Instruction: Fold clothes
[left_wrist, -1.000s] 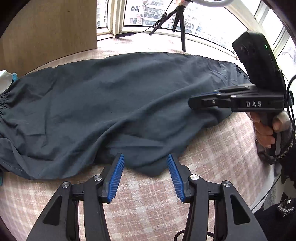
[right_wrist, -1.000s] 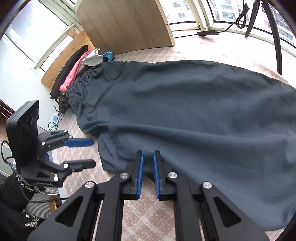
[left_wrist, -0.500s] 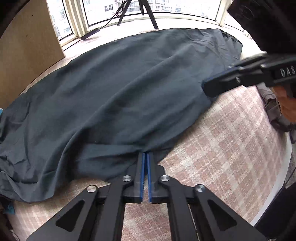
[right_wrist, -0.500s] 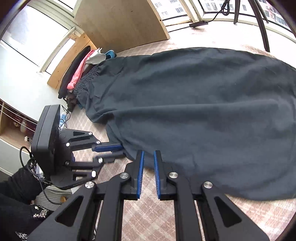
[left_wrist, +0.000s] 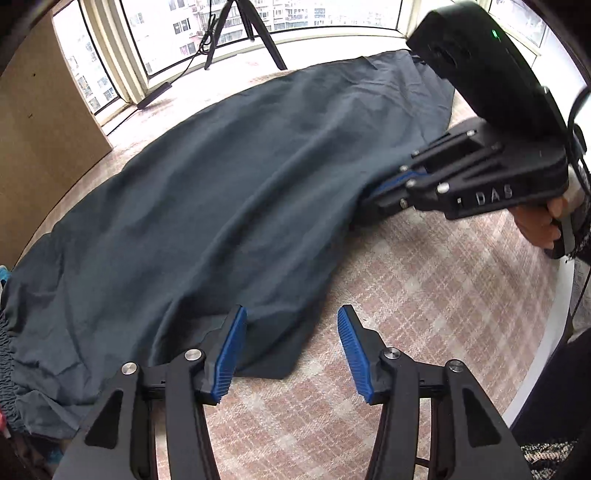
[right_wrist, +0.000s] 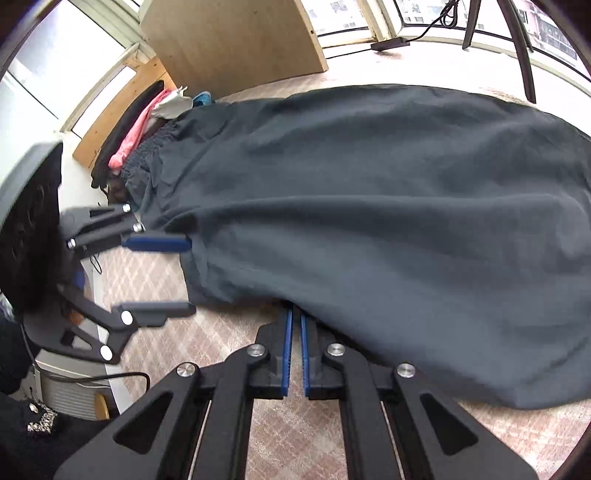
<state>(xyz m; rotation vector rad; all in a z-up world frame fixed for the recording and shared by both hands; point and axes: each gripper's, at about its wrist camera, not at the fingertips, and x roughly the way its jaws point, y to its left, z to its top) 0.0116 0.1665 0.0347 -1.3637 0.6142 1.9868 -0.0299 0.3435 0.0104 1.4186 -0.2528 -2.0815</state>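
Note:
A large dark grey garment (left_wrist: 240, 184) lies spread across the pink checked tablecloth (left_wrist: 424, 295), with its gathered waistband at the far left. My left gripper (left_wrist: 291, 336) stands open and its jaws are still opening. The garment's near corner lies loose between the blue pads (left_wrist: 231, 354). My right gripper (right_wrist: 296, 321) is shut on the garment's near edge, which drapes over its tips. In the left wrist view the right gripper (left_wrist: 373, 194) sits at the right and the cloth rises slightly there. In the right wrist view the garment (right_wrist: 369, 203) fills the middle, and the left gripper (right_wrist: 190, 275) straddles its corner.
A wooden board (right_wrist: 229, 40) stands at the back by the windows. Tripod legs (left_wrist: 258, 33) rest on the sill behind the garment. A pile of pink and dark clothes (right_wrist: 133, 136) lies beyond the waistband. The table's edge (left_wrist: 565, 314) runs close on the right.
The left gripper shut at the garment's corner half a second ago and has opened again, rolling as it went. The right gripper moved up to the garment's edge and its jaws narrowed onto it.

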